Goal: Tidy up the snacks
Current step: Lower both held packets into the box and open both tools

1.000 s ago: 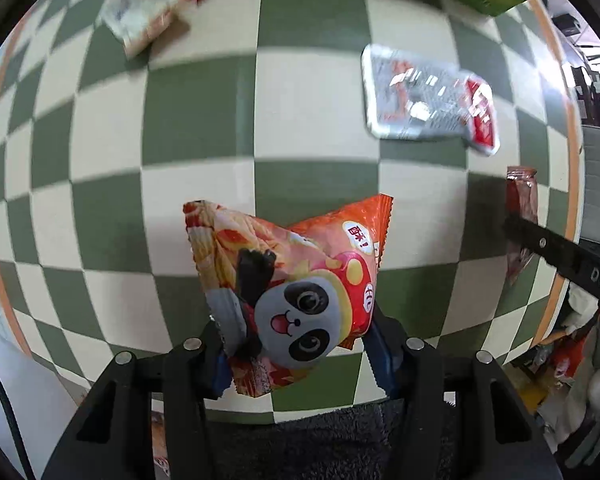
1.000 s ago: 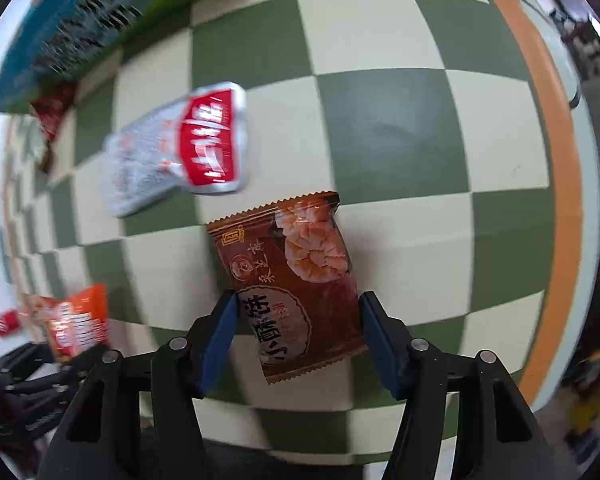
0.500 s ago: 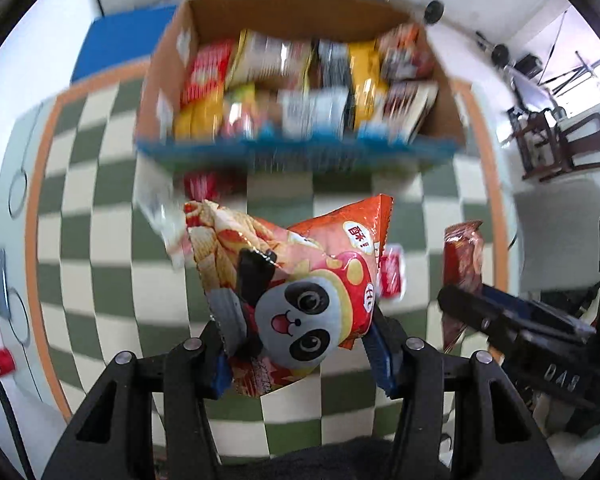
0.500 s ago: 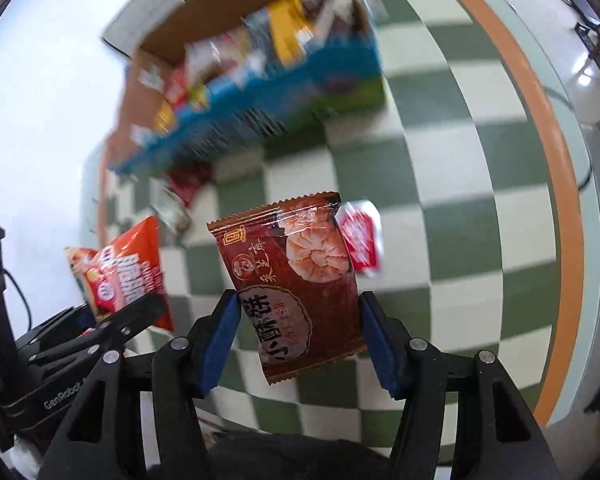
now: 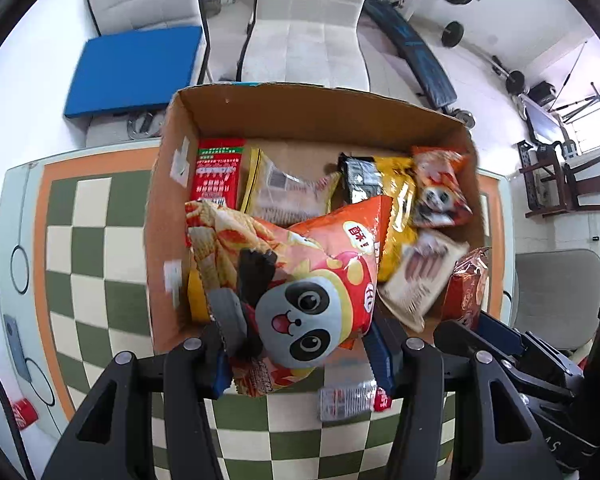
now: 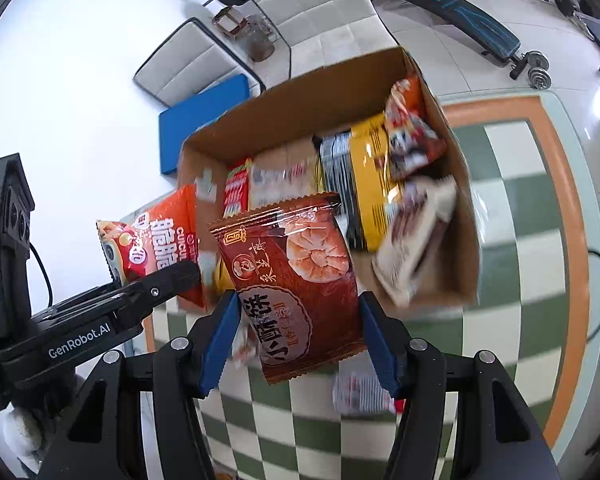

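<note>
My left gripper [image 5: 300,354] is shut on an orange panda snack bag [image 5: 300,280], held above the near left part of an open cardboard box [image 5: 300,108]. The same bag [image 6: 156,244] shows at the left of the right wrist view, gripped by the left gripper [image 6: 140,292]. My right gripper [image 6: 298,338] is shut on a brown shrimp-cracker packet [image 6: 296,280], held over the box [image 6: 332,76] near its front edge. In the left wrist view that packet [image 5: 466,284] sits at the right. Several snack packs fill the box.
A silver and red packet [image 5: 352,398] [image 6: 360,394] lies on the green and white checkered table [image 5: 88,248] in front of the box. White chairs [image 5: 304,20], a blue pad [image 5: 136,70] and a weight bench [image 6: 452,4] stand on the floor beyond.
Both grippers rose with their packets and moved from the checkered tabletop toward the box, which now lies below them. The grips stayed the same.
</note>
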{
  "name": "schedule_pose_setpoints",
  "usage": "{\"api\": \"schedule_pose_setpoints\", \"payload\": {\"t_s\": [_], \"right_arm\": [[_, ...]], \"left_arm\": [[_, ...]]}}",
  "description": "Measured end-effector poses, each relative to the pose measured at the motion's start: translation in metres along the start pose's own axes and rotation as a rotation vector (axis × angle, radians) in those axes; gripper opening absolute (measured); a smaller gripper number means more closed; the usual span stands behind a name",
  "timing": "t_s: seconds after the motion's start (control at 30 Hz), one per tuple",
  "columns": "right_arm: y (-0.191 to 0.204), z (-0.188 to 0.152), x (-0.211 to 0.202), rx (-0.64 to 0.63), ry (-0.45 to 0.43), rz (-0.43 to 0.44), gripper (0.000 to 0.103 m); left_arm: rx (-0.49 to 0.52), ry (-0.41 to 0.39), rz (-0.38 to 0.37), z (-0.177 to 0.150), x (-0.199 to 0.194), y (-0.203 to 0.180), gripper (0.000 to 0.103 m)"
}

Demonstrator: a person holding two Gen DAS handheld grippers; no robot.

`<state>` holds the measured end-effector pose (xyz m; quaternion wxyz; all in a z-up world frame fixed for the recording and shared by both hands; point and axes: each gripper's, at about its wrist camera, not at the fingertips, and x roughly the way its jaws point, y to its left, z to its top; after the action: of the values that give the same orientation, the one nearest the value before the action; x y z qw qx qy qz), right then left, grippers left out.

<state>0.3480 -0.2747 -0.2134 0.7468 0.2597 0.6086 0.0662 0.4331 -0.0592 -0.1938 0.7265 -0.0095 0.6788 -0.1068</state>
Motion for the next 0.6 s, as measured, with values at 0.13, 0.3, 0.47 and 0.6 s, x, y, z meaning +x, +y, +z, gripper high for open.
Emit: {"api": "schedule_pose_setpoints", "payload": {"t_s": [0.13, 0.3, 0.47, 0.6], "right_arm": [[0.000, 0.032, 0.026, 0.013, 0.032, -0.012, 0.063], [-0.002, 0.054, 0.057, 0.011, 0.068, -0.034, 0.063], [0.001, 0.070, 0.079, 0.009, 0.095, -0.039, 0.064], [0.004, 0.076, 0.087, 0.020, 0.118, -0.051, 0.083]], "left_arm": [[-0.038, 0.065, -0.016, 0.028, 0.023, 0.014, 0.051], [-0.047, 0.123, 0.007, 0.046, 0.046, 0.023, 0.052], [-0.047, 0.153, 0.013, 0.054, 0.059, 0.025, 0.053], [-0.056, 0.178, 0.018, 0.057, 0.066, 0.030, 0.068]]}}
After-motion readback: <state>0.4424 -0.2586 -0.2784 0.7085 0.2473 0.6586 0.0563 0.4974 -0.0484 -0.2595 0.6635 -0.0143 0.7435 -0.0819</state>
